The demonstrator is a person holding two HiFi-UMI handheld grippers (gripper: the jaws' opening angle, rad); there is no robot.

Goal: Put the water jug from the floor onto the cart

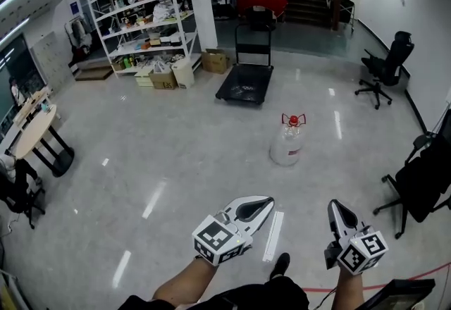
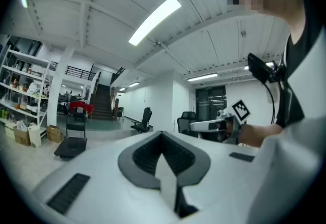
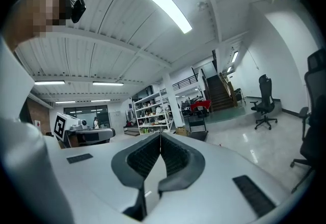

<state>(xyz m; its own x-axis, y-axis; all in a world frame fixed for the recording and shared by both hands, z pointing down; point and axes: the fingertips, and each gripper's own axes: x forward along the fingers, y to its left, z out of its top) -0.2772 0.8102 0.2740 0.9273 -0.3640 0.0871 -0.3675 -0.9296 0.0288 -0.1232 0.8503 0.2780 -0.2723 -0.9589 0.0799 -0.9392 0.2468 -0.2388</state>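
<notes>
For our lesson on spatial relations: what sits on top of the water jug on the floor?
A red cap with side loops tops the jug. Nothing else rests on it. The mouth beneath the cap is covered.

**A:** What does the jug look like?

**B:** It's a large clear plastic water jug [image 1: 287, 143], round-bodied and see-through, with a red cap and a red carrying handle on its neck.

**A:** How is it standing?

**B:** Upright, cap up, on the glossy grey floor [image 1: 176, 153].

**A:** And the cart?

**B:** A black flat platform cart [image 1: 245, 83] with a low deck and an upright black push handle at its far end. It sits on the same floor, farther off than the jug and a little to its left.

**A:** Do they touch?

**B:** No, they are well apart, with open floor between them. The jug is not yet on the deck.
</notes>
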